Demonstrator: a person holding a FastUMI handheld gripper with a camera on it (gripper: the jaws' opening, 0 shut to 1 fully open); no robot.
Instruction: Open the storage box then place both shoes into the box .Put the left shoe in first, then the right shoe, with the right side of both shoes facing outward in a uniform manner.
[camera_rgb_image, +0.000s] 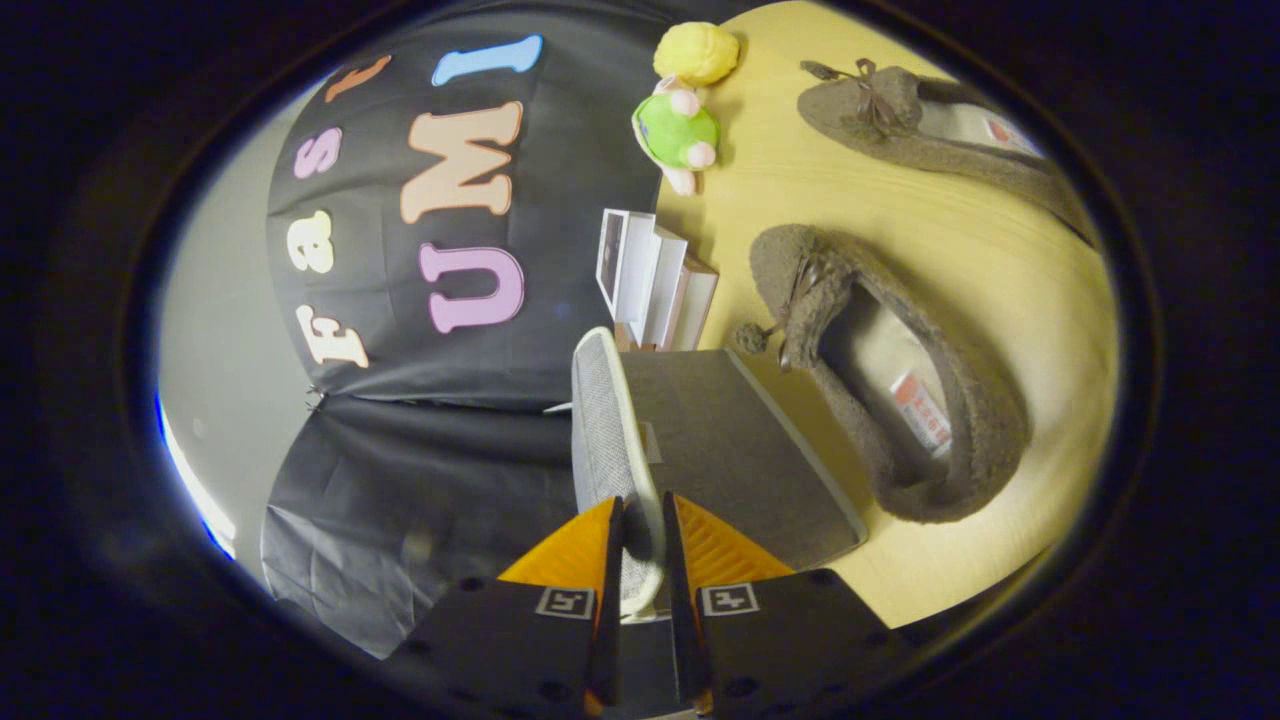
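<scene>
Both fingers (612, 545) of gripper (640, 570) on box lid (610, 440); rolled sideways

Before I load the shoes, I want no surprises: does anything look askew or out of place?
Nothing stands out. The gripper pinches the box's lid, lifted off the box; both shoes lie upright on the table.
</scene>
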